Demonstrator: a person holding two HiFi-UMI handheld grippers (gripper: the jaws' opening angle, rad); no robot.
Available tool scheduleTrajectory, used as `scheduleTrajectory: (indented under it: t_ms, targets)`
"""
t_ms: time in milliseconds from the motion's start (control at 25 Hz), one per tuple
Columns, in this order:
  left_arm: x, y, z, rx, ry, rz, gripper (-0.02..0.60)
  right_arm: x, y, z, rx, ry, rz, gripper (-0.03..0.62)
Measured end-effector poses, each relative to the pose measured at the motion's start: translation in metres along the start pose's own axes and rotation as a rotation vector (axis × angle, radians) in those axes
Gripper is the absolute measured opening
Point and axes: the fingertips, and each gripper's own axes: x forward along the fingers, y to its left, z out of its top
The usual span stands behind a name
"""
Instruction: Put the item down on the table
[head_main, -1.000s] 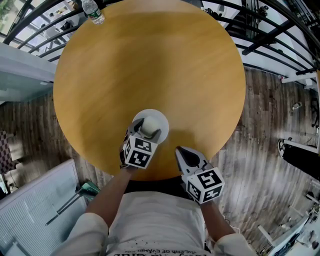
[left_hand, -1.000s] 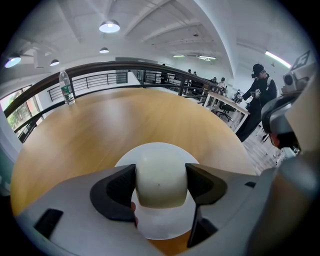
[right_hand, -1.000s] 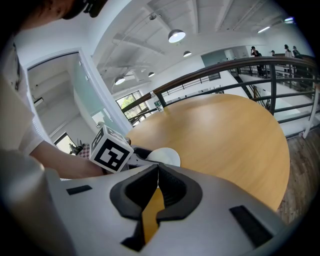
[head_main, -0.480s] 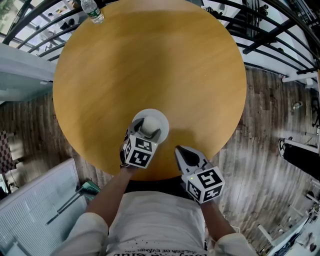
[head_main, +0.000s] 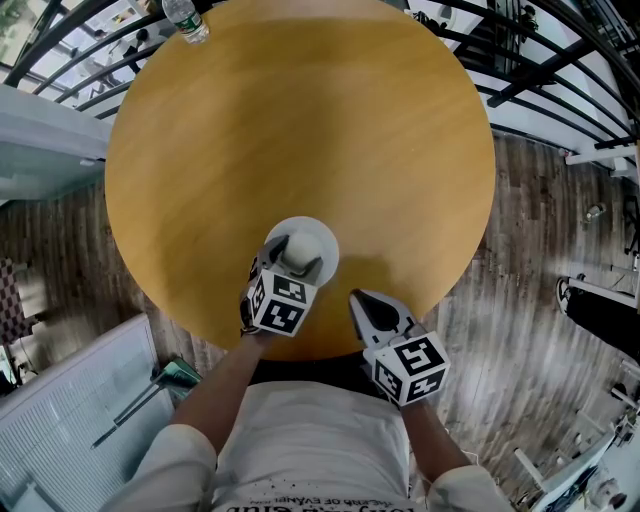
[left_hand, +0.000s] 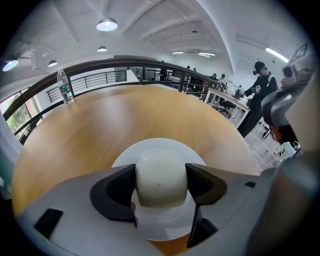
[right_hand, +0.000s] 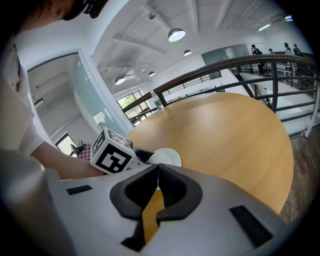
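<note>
The put-down looks to be at its last stage. The left tool (left_hand: 160, 184) is clamped on the cream rounded knob (left_hand: 161, 175) of the white item (head_main: 312, 235), one jaw pressed to each side of it. The item's flat white disc (left_hand: 159, 149) spreads out below the knob. It sits low over the near part of the round wooden tabletop (head_main: 300, 120), but no view settles whether it already touches the wood.

The next move calls for seating the disc flat, then parting the jaws and drawing the tool back without dragging the knob.

The right tool (right_hand: 154, 174) is empty, its jaws together, at the near right edge of the tabletop.

A water bottle (head_main: 186, 20) stands at the far left edge, its label too small to read. The marker cubes carry only square patterns, and the shirt print cannot be read.
</note>
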Motion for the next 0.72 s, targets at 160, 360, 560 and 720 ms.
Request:
scheduleTrajectory:
  t_ms: [160,360,560,720]
  targets:
    - [0.0031,-0.0005,0.0011,0.01,0.01,0.002,0.319,0.0006,-0.003,-0.0004,0.003,0.005,0.001,0.025]
    - [0.004,-0.0009,-0.0015,0.046,0.02,0.013,0.321,0.0037,0.0001,0.0001,0.003,0.003,0.006,0.025]
    - [0.0055,-0.0029,0.0005,0.038,0.023,0.025,0.321,0.0027,-0.0021,0.0032,0.003,-0.003,0.009,0.025]
    - [0.0056,-0.0024,0.0012,0.04,0.035,0.024,0.321,0.0028,-0.0023,0.0044,0.003,-0.004,0.009,0.025]
